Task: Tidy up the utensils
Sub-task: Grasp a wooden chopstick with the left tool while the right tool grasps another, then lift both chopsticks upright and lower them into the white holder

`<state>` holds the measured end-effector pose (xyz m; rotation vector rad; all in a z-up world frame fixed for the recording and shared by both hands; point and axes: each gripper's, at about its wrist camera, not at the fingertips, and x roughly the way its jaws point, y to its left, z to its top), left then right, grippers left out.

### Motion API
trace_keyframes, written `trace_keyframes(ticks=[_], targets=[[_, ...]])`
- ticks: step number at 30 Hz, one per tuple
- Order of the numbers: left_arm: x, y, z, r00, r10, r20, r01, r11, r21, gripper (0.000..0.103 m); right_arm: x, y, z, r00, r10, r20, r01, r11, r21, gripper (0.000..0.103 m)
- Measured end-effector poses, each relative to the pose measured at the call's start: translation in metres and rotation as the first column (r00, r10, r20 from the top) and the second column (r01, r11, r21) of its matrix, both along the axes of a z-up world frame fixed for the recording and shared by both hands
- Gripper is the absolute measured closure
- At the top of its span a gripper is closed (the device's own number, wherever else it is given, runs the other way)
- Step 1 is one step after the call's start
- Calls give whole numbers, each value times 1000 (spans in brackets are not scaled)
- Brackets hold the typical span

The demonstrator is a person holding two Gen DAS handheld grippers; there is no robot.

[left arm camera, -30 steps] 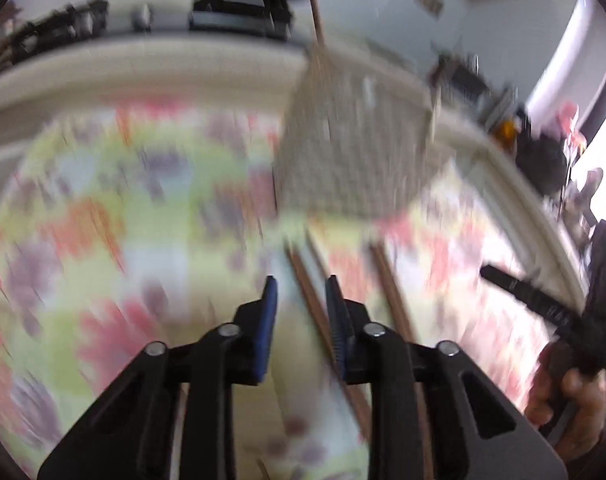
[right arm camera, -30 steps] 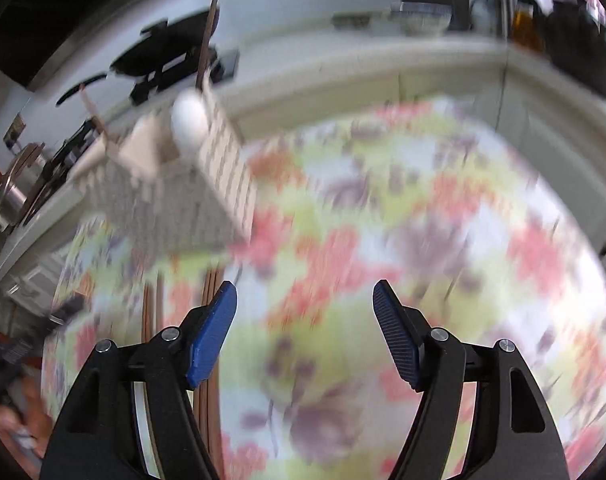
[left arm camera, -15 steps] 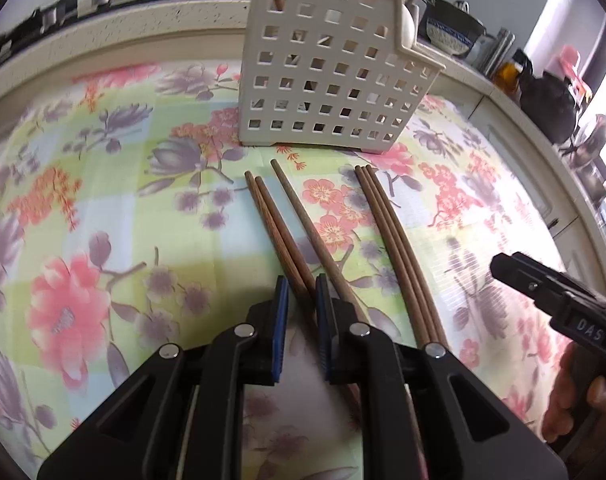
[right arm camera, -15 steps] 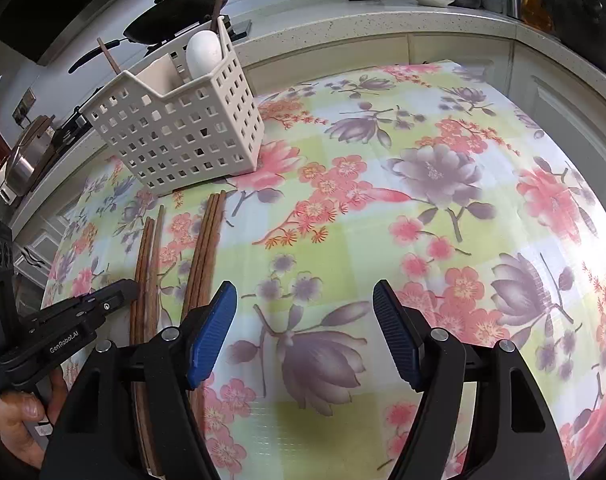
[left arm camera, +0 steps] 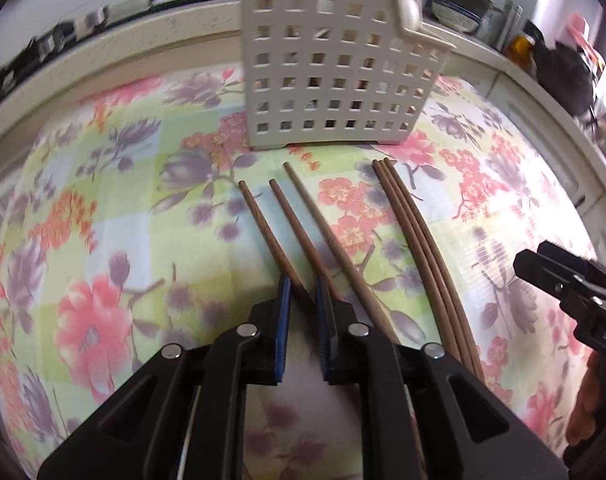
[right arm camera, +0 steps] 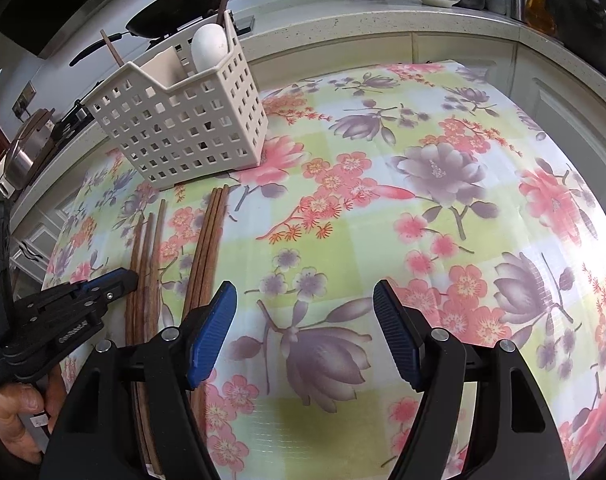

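My left hand-held gripper (left arm camera: 301, 294) has its blue pads nearly closed on one brown chopstick (left arm camera: 271, 234) at lower centre of the left wrist view. Two loose chopsticks (left arm camera: 323, 236) lie just right of it, then a tight bundle of three (left arm camera: 417, 240). My right hand-held gripper (right arm camera: 305, 320) hangs wide open and empty over the floral tabletop (right arm camera: 443, 208). The white perforated utensil caddy (right arm camera: 183, 128) stands upper left.

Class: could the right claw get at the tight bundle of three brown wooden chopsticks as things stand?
Probably yes. The right claw stands open and empty, the bundle of three brown wooden chopsticks lies just beside its left finger, and nothing covers it. The left claw works on the neighbouring chopsticks.
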<state>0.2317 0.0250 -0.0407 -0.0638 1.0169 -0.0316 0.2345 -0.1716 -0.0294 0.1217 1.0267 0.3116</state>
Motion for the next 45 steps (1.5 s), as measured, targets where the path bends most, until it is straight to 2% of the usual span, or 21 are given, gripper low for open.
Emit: trace_keyframes(ticks=[5,9,12,16,19,23,27,28,31,33,34,35,36,37,40,45], targets=[[-11,18,1,997,-72,-9,72,997,41,93,0,11,-3,1000,22,-15,-23,999,-23,35],[-20,42,2,997,-69,-16,70,995,74,94,0,32,-4,998,65,-15,-65,997,-38,35],[-28,58,1,999,-50,-13,51,997,61,94,1,46,-3,996,89,-11,-90,995,-50,36],[-33,69,1,999,-34,-8,34,999,40,93,8,57,-7,996,91,-23,-93,993,-77,46],[-35,76,-1,1000,-15,-11,15,1000,-7,92,12,62,-13,995,93,-36,-96,989,-108,54],[-37,75,0,1000,-10,-9,10,999,-37,80,14,67,-15,994,109,-31,-112,985,-130,55],[-36,66,0,1000,-18,-10,17,1000,-22,65,15,80,-16,990,139,-29,-142,966,-216,54],[-35,63,0,1000,-16,-10,16,1000,-8,65,17,80,-16,991,132,-32,-136,967,-214,54],[-35,57,0,1000,-5,-10,6,999,42,66,19,79,-17,989,141,-34,-145,965,-220,54],[-34,53,0,1000,9,-11,-8,996,91,74,19,79,-18,989,147,-27,-150,963,-224,59],[-33,52,0,1000,8,-14,-7,996,91,76,18,80,-17,987,158,-19,-158,962,-222,68],[-31,52,0,1000,14,-16,-12,996,88,81,17,81,-17,986,163,-16,-163,961,-223,74],[-29,53,0,1000,19,-16,-17,995,96,90,16,83,-16,985,171,-16,-170,959,-227,86],[-28,54,1,1000,22,-18,-20,995,97,94,16,84,-16,984,176,-18,-175,958,-228,94],[-26,58,2,1000,15,-27,-13,998,57,97,16,79,-16,984,174,-28,-176,967,-186,96],[-37,64,16,1000,10,16,-9,1000,-12,97,11,55,0,991,131,-1,-131,986,-105,96]])
